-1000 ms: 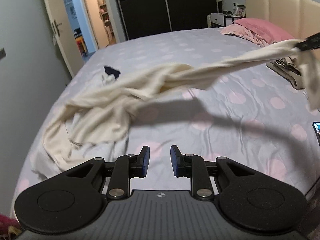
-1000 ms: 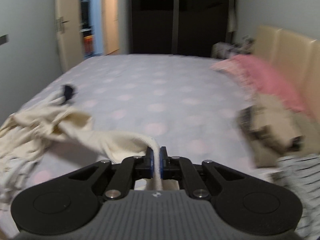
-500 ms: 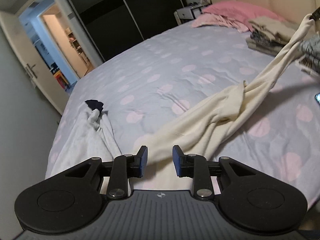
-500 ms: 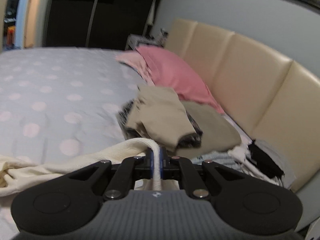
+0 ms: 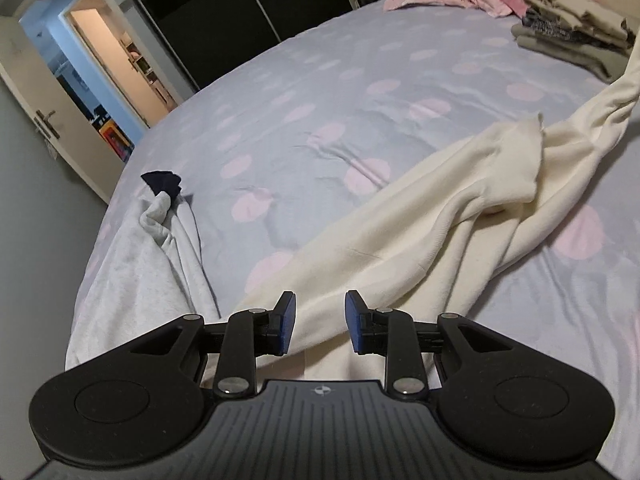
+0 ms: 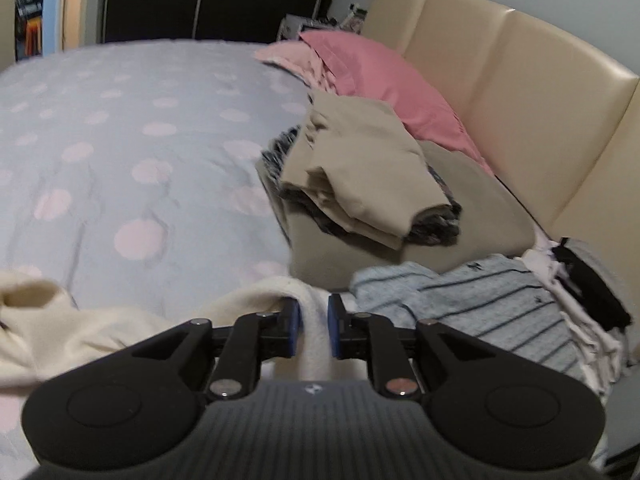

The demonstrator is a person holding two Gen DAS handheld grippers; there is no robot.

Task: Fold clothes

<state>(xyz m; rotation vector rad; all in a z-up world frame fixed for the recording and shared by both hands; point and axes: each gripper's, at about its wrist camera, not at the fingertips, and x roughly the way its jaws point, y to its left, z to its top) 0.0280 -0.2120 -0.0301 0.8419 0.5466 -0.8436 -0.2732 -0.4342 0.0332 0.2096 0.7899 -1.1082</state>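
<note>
A long cream garment (image 5: 440,216) lies stretched across the dotted bedspread (image 5: 340,100), running from near my left gripper toward the far right. My left gripper (image 5: 320,316) hovers open just over its near end, pads apart and not pressing on the cloth. In the right wrist view the other end of the cream garment (image 6: 280,292) drapes between the fingers of my right gripper (image 6: 312,320). Its jaws are opening, with a gap showing beside the cloth.
A pale grey garment (image 5: 132,264) with a dark navy piece (image 5: 162,182) lies at the bed's left edge. A folded beige stack (image 6: 360,176), a striped shirt (image 6: 480,304) and a pink pillow (image 6: 384,80) sit by the headboard (image 6: 520,80). An open door (image 5: 40,100) stands far left.
The right gripper carried the cream garment's end toward the headboard side and lowered it, then its jaws parted. The left gripper came down close over the garment's near end.
</note>
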